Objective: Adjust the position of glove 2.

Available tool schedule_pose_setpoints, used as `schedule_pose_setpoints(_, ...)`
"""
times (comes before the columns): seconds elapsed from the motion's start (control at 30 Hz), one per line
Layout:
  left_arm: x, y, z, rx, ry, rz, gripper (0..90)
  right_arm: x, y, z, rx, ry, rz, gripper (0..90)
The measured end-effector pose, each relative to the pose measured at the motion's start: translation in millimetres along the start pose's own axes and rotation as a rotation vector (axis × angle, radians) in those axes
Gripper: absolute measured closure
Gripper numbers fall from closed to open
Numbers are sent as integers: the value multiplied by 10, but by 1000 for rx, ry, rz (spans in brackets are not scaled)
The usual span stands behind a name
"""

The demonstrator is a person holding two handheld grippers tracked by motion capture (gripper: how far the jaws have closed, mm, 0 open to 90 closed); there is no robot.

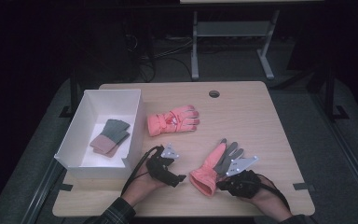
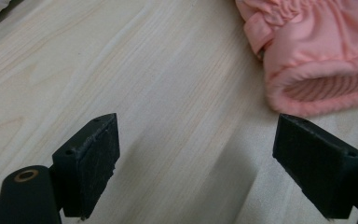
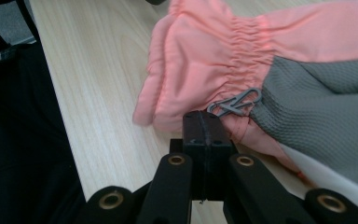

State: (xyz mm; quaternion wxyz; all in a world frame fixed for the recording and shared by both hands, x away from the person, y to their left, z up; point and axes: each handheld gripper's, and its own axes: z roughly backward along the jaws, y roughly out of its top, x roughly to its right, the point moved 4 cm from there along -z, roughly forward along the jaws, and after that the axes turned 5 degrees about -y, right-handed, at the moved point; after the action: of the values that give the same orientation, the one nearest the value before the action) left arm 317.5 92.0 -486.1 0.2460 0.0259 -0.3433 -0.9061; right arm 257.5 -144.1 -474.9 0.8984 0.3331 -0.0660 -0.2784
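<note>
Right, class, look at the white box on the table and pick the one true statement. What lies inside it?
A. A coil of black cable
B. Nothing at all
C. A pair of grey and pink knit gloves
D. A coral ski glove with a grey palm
C: in the high view the white box holds grey and pink knit gloves stacked together, while both coral gloves lie outside it on the table.
</note>
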Motion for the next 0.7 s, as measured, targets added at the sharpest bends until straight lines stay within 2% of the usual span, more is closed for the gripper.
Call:
schedule_pose_setpoints(0.07,0,4,1,2,-1,2,142,-15,20,-29,-3,8,14,900)
schedule_pose_setpoints(0.17,0,6,3,1,-2,0,142,6,0,10,6,5,1,896)
schedule_pose_setpoints(0.33,-22,-5,13,-14,-6,-10,140,136,-104,127,32,-35,-71,621)
schedule_pose_setpoints(0.47,-35,4,25,-19,-18,-6,140,265,-223,244,53,-98,-126,436)
schedule_pose_setpoints(0.57,-32,33,21,-19,-28,-1,141,361,-289,306,71,-139,-166,328)
schedule_pose_setpoints(0.63,-38,74,20,-18,-45,13,146,423,-323,336,79,-174,-175,282)
schedule_pose_setpoints(0.7,-54,108,30,-21,-39,5,192,467,-342,349,87,-189,-188,248)
